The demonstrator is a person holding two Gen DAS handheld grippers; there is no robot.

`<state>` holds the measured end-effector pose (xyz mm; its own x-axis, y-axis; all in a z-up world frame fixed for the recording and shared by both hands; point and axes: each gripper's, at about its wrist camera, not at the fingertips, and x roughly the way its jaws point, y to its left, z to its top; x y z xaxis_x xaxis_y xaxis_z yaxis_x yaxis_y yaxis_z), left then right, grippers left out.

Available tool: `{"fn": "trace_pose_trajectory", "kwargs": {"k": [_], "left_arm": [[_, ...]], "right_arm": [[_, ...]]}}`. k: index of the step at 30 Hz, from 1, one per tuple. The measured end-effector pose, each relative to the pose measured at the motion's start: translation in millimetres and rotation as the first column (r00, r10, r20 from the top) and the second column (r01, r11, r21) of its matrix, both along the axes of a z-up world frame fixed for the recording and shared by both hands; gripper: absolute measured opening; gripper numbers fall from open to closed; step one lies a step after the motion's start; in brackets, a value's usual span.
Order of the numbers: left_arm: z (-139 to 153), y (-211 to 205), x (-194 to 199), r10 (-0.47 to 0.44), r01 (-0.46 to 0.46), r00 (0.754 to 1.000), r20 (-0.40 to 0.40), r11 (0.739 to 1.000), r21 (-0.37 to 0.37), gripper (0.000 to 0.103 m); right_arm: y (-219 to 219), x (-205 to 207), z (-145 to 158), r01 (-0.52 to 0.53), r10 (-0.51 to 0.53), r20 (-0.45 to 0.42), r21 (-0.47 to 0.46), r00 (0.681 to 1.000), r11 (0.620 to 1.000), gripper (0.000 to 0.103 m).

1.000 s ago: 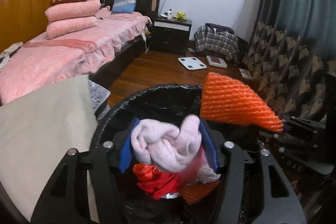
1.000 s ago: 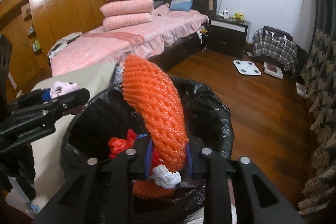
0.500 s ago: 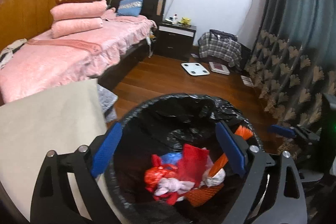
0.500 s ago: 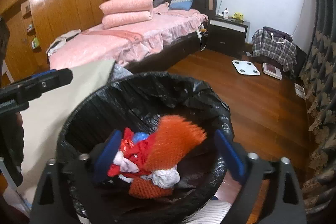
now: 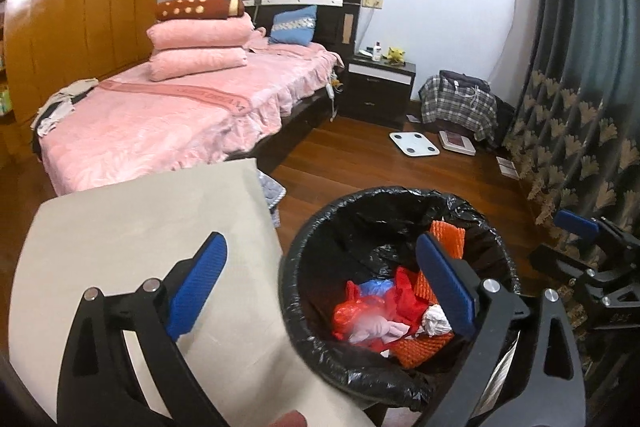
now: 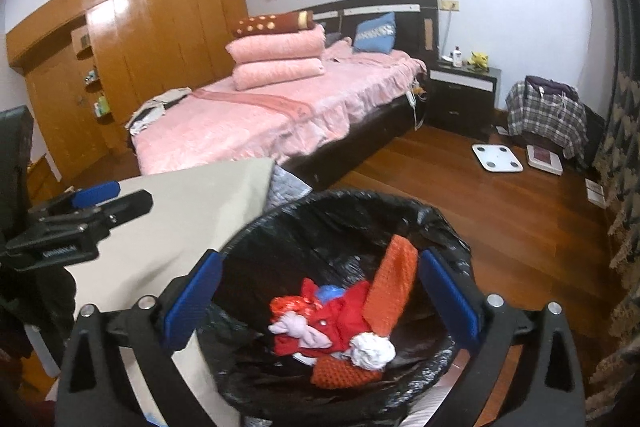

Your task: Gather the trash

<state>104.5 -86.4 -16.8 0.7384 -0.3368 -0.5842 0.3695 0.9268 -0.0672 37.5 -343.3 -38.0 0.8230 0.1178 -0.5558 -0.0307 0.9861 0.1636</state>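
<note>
A bin with a black liner point(image 5: 304, 251) point(image 6: 436, 223) holds trash: an orange foam net point(image 5: 446, 237) point(image 6: 394, 283), red plastic point(image 5: 352, 309) point(image 6: 344, 311), a pale pink rag point(image 5: 370, 329) point(image 6: 298, 331) and a white paper wad point(image 5: 436, 319) point(image 6: 374, 349). My left gripper point(image 5: 320, 285) is open and empty above the bin's left rim and the table edge. My right gripper point(image 6: 320, 301) is open and empty above the bin. Each gripper shows in the other's view, the right point(image 5: 592, 239), the left point(image 6: 92, 211).
A beige table top point(image 5: 132, 219) point(image 6: 192, 195) lies left of the bin. A pink bed point(image 5: 168, 115) stands behind it. A dark nightstand point(image 5: 380, 87), a white scale point(image 5: 414, 143) and a plaid bag point(image 5: 460, 103) are on the far wooden floor. A curtain point(image 5: 580, 87) hangs at right.
Both grippers opened. The pink rag fell from the left and the orange net from the right into the bin. Both grippers then rose, and the left shifted left over the table.
</note>
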Motion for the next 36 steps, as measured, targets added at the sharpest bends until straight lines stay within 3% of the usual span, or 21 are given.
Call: {"fn": "trace_pose_trajectory", "kwargs": {"k": [16,36], "left_arm": [[35,20,-47,0.044,-0.044,0.996,0.080,0.999,0.001,0.093],[44,22,-58,0.051,-0.050,0.993,0.107,0.999,-0.015,0.093]], "right_arm": [[25,-15,44,-0.016,0.016,0.055,-0.006,0.998,1.000,0.097],[39,-17,53,-0.035,0.038,0.076,-0.044,0.996,0.998,0.097]]}}
